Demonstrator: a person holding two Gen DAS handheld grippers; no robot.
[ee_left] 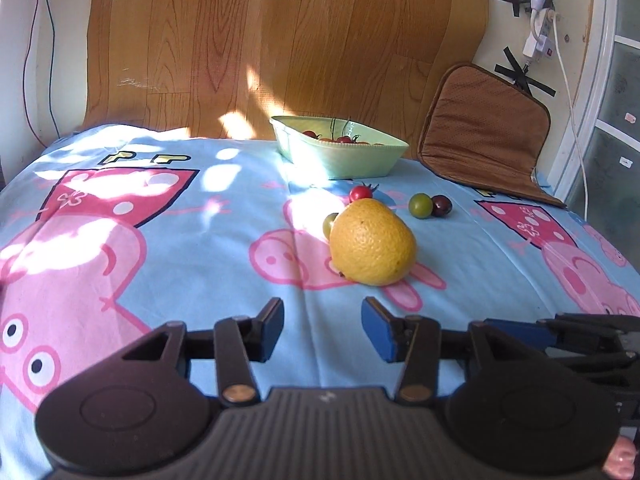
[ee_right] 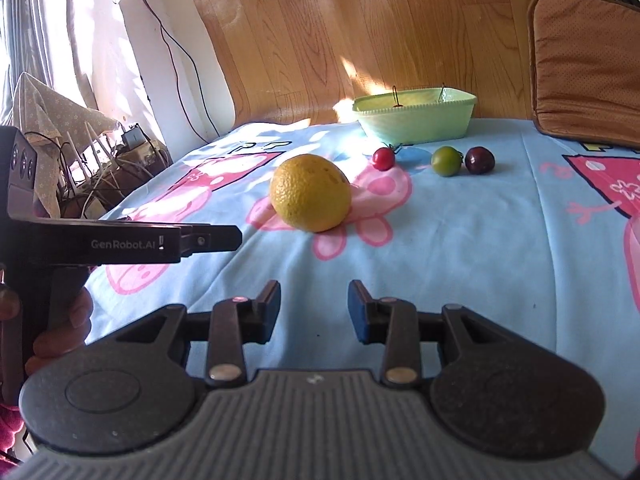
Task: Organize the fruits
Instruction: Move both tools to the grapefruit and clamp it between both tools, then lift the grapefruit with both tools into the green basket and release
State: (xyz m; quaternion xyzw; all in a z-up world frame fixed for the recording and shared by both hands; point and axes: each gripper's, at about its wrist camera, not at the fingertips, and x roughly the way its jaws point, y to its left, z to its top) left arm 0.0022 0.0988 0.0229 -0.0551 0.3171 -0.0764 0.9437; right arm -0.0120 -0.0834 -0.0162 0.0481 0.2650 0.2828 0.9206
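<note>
Blue-padded left tongs point(ee_left: 322, 330) sit lowest in the left view, spread and empty above the cartoon bedsheet point(ee_left: 192, 248); the right tongs point(ee_right: 314, 306) are likewise spread and empty, their tips also visible at the left view's 3 o'clock edge.

Largest fruit: a yellow citrus point(ee_left: 373, 242), near the left tongs at about 1 o'clock, and at 12 o'clock from the right tongs. It looks wider than either opening, so a good pick would probably widen the fingers, straddle its middle and close gently.

Green bowl point(ee_left: 340, 151), at 12 o'clock against the wood panel, already holds small red fruits and is the likely destination.

Small loose fruits beyond the citrus: a green one point(ee_left: 420, 205) touching a dark one point(ee_left: 441, 205), a red one point(ee_left: 361, 193), and another green one point(ee_left: 330, 223) half hidden behind the citrus.
</note>
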